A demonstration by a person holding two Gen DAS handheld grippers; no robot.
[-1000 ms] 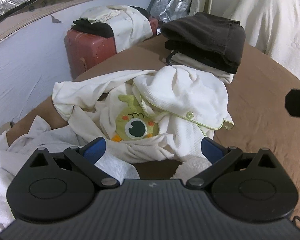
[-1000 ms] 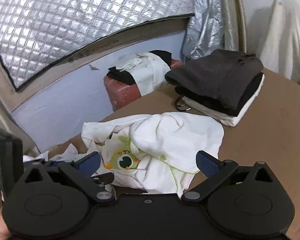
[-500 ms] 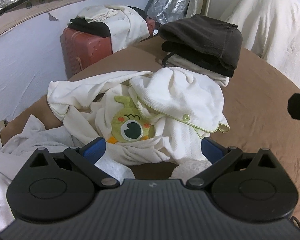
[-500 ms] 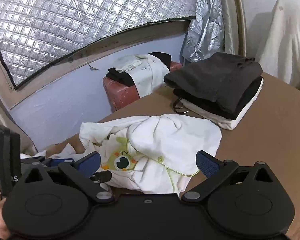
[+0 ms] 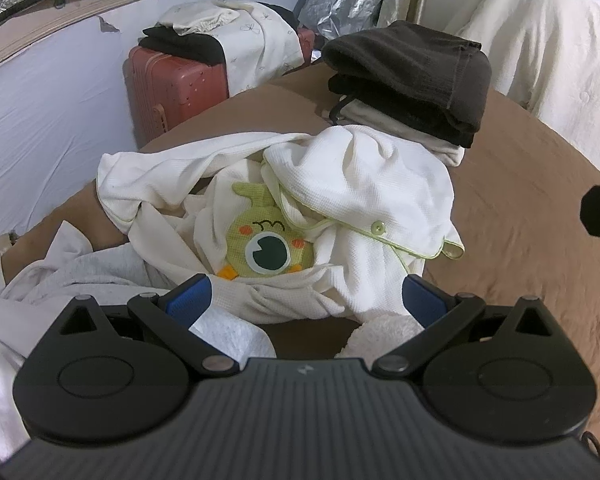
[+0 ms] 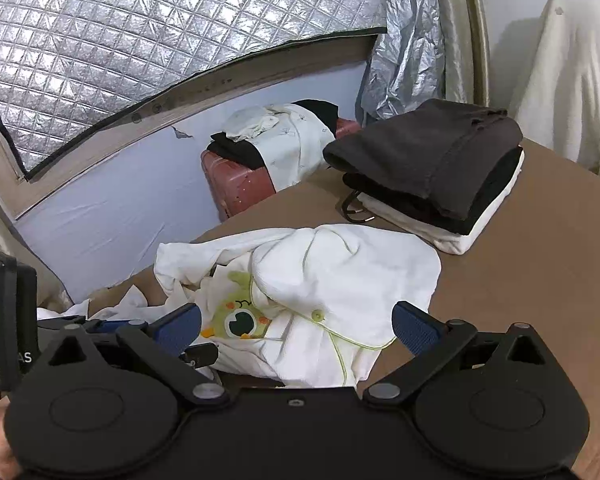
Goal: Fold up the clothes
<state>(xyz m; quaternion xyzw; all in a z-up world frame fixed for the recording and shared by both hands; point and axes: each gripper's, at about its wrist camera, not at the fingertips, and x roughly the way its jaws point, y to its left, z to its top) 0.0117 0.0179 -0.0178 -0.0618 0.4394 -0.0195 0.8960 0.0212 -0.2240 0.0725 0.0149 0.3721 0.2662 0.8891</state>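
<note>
Although both tools hung spread and empty above the brown bed (image 5: 540, 240), each pointed at the same crumpled white shirt (image 5: 360, 184). The left tool (image 5: 306, 298) sat closest to the bottom folds of that shirt, just beside a heap of white laundry (image 5: 59, 276) on its left. The right tool (image 6: 297, 322) hovered over the shirt's near edge, where a green-trimmed flap (image 6: 340, 344) and a green button (image 6: 318, 314) showed.

The shirt looked light, soft and limp, a waffle-knit that would sag and bunch from any single pinch. It lay bundled on itself, a green cartoon patch (image 5: 265, 246) peeking out in the middle. I judged the trimmed edge or the collar the best places to take hold, one tool at each side, so the cloth could be lifted and shaken flat.

Farther back lay a stack of folded dark clothes (image 6: 432, 160), touching the shirt in the left view. Beyond stood a pink suitcase (image 5: 171, 88).
</note>
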